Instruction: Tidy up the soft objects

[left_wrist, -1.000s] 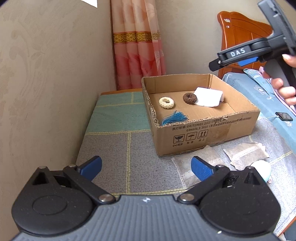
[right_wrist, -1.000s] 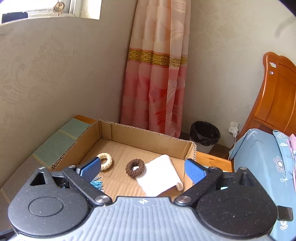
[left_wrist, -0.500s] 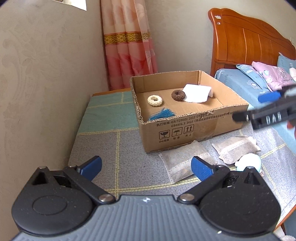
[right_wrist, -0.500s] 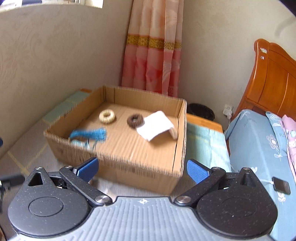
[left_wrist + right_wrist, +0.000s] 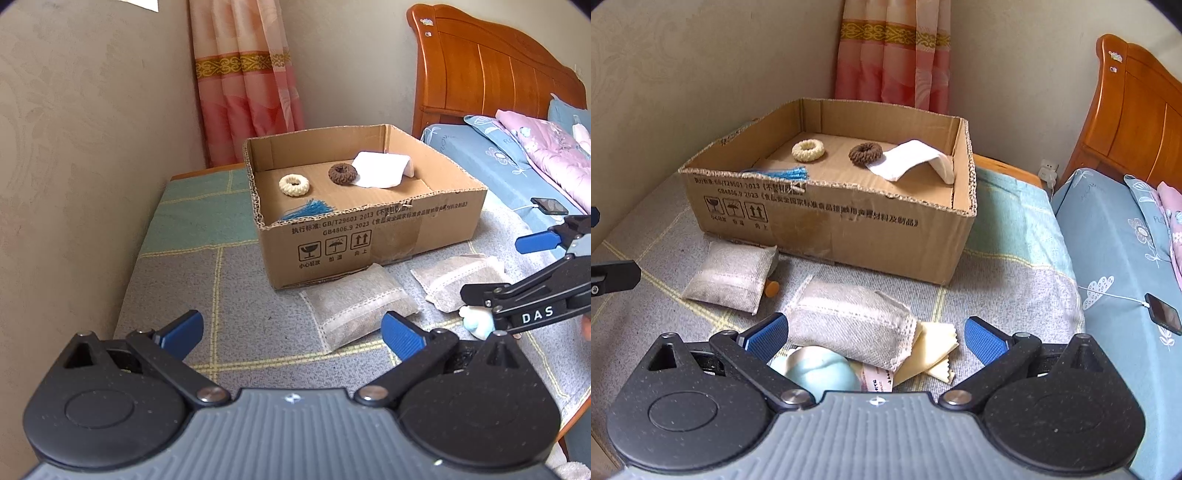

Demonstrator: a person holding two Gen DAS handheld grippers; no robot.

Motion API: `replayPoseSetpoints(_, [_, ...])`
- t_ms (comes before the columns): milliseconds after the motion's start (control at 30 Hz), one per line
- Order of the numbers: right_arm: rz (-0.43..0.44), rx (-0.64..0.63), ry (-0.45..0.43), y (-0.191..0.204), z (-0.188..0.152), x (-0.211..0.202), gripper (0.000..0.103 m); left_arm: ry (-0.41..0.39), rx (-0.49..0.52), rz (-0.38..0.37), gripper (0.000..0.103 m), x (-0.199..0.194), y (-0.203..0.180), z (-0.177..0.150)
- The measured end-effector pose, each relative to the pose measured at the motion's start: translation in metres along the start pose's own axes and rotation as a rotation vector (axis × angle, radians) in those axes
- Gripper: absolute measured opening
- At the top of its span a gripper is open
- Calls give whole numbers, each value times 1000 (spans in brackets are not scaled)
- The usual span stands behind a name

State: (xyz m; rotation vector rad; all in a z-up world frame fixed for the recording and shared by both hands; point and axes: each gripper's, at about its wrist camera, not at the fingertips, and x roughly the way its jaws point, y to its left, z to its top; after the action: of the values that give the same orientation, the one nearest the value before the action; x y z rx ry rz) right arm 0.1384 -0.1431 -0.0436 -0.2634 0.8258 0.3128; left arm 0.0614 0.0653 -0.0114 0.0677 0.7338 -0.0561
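Observation:
A cardboard box [image 5: 369, 236] [image 5: 831, 218] stands on the patchwork table and holds a cream ring [image 5: 808, 150], a brown ring [image 5: 865, 154], a white cloth [image 5: 908, 160] and a blue tassel [image 5: 783, 173]. Two grey fabric pouches [image 5: 729, 275] [image 5: 853, 323] lie in front of the box. A pale blue soft toy [image 5: 816, 371] and a yellow cloth [image 5: 932, 350] lie beside the nearer pouch. My right gripper [image 5: 875, 336] is open, low over the nearer pouch and toy; it also shows in the left wrist view [image 5: 517, 280]. My left gripper [image 5: 291, 332] is open and empty above the table's front.
A wall runs along the left of the table and a pink curtain [image 5: 243, 81] hangs behind it. A bed with blue bedding [image 5: 1115, 251], a phone on a cable [image 5: 1163, 314] and a wooden headboard [image 5: 491, 77] lies to the right. A small orange object [image 5: 771, 288] sits by the left pouch.
My right gripper has come down from above the box to just over the pouch and toy in front of it. My left gripper has drawn back slightly and stays open.

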Motion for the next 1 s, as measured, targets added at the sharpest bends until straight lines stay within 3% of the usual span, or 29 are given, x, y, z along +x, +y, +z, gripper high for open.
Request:
replayPoseSetpoints(300, [28,-23,43,12,5,10,103,17,9,4,102,3,-2,0])
replayPoseSetpoints(700, [-11,-20,67,0,-32,-10,103,34,39,-10,102,10,-12,0])
replayPoseSetpoints(1000, [-23,-44,-38,-1,-53,-29,102,50,57,-18,102,15,-19,-1])
